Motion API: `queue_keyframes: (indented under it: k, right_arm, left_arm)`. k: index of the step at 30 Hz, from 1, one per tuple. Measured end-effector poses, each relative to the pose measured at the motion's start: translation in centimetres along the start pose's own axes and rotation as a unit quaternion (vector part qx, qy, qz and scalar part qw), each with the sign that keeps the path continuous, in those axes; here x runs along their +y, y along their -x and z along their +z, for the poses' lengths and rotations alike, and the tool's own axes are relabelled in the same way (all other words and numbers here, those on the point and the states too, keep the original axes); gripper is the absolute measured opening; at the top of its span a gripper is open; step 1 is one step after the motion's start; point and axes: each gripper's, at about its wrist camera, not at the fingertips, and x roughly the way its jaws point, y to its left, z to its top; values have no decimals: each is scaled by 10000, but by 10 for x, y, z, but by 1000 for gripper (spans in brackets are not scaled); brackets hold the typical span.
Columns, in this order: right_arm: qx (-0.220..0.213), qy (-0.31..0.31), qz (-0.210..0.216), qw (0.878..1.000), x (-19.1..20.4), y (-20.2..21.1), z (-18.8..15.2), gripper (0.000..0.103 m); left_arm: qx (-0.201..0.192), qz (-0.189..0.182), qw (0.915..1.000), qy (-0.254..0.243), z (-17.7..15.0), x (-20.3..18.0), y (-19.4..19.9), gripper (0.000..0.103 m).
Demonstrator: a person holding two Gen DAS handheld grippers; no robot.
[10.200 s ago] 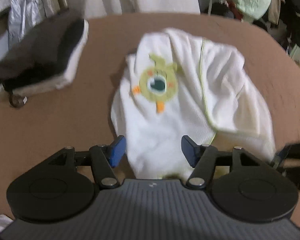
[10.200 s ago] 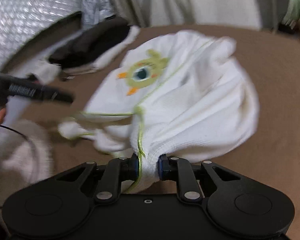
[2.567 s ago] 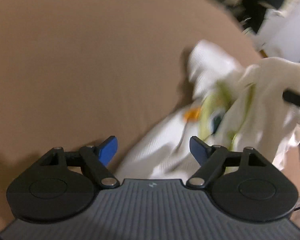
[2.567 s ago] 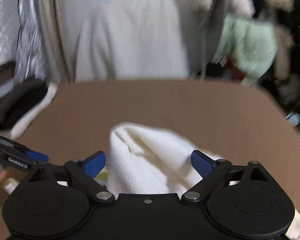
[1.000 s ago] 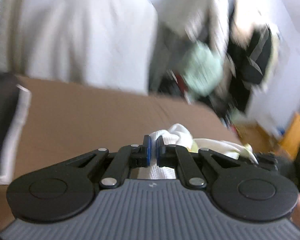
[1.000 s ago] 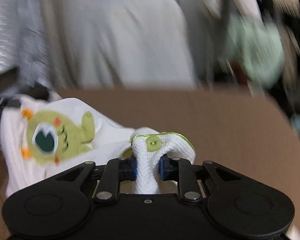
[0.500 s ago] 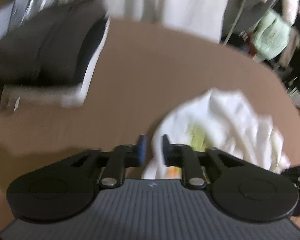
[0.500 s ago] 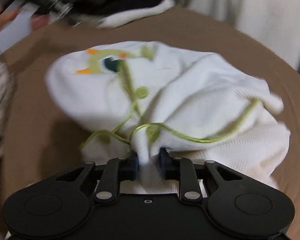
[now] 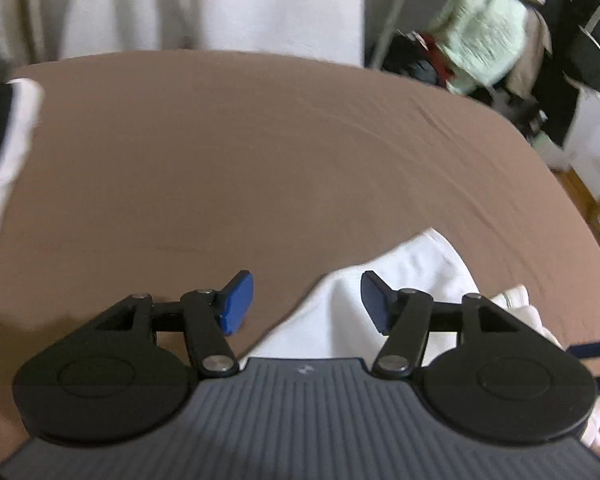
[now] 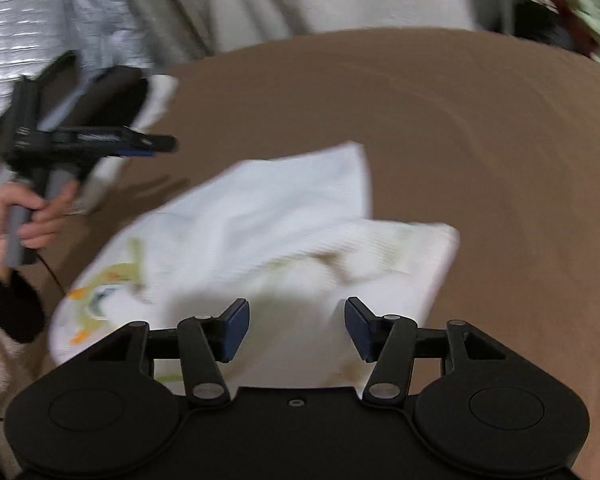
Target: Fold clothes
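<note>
A white baby garment point(image 10: 283, 216) with green trim and a green monster print point(image 10: 103, 292) lies loosely folded on the brown bed cover point(image 10: 460, 128). My right gripper point(image 10: 295, 328) hovers just over its near edge. Its jaws are opening, and the blue pads stand apart from the cloth. In the left wrist view a white corner of the garment point(image 9: 404, 276) lies below my left gripper point(image 9: 306, 302). Those jaws are opening too and press on nothing. In the right wrist view a hand point(image 10: 39, 208) holds the left gripper point(image 10: 167, 145) above the bed at the left.
A dark and white folded item point(image 9: 3, 140) sits at the left edge of the bed, also visible as a dark bundle point(image 10: 119, 96). Pale curtains point(image 9: 203, 4) hang behind. Hanging clothes point(image 9: 484, 48) crowd the far right. A silver quilted sheet point(image 10: 19, 32) stands at the left.
Both grippers were shut on the garment, lifting it; now both have let go and stand open. The garment lies flatter on the bed, and both hands have come down.
</note>
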Motion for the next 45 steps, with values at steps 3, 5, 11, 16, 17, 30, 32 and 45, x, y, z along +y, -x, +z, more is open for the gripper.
queue_keyframes:
  k: [3, 5, 11, 16, 17, 30, 32, 45]
  right_arm:
    - [74, -89, -222, 9997, -16, -7, -7, 59]
    - [210, -180, -215, 9994, -27, -14, -9, 59]
    - [260, -368, 230, 9987, -33, -28, -15, 68]
    - [-471, 242, -61, 9986, -14, -16, -28, 9]
    - [-694, 391, -124, 9967, -7, -6, -31, 9]
    - [-1862, 1538, -1429, 9598, 17, 85, 32, 7]
    - [-2049, 1518, -1609, 9535, 7, 92, 75, 7]
    - [-2042, 339, -3485, 9142, -76, 7, 130, 48]
  left_arm:
    - [260, -19, 9970, -723, -2, -24, -44, 79]
    - [453, 271, 9904, -1276, -9, -42, -76, 91]
    - [706, -237, 9892, -1265, -23, -54, -84, 6]
    - [-392, -302, 9945, -924, -31, -31, 5, 5]
    - [-664, -214, 9945, -787, -31, -22, 28, 5]
    - [-2086, 902, 9693, -937, 5, 21, 123, 5]
    - [-2532, 1181, 9563, -865, 57, 22, 119, 5]
    - [-1023, 943, 9894, 407, 73, 77, 5, 65]
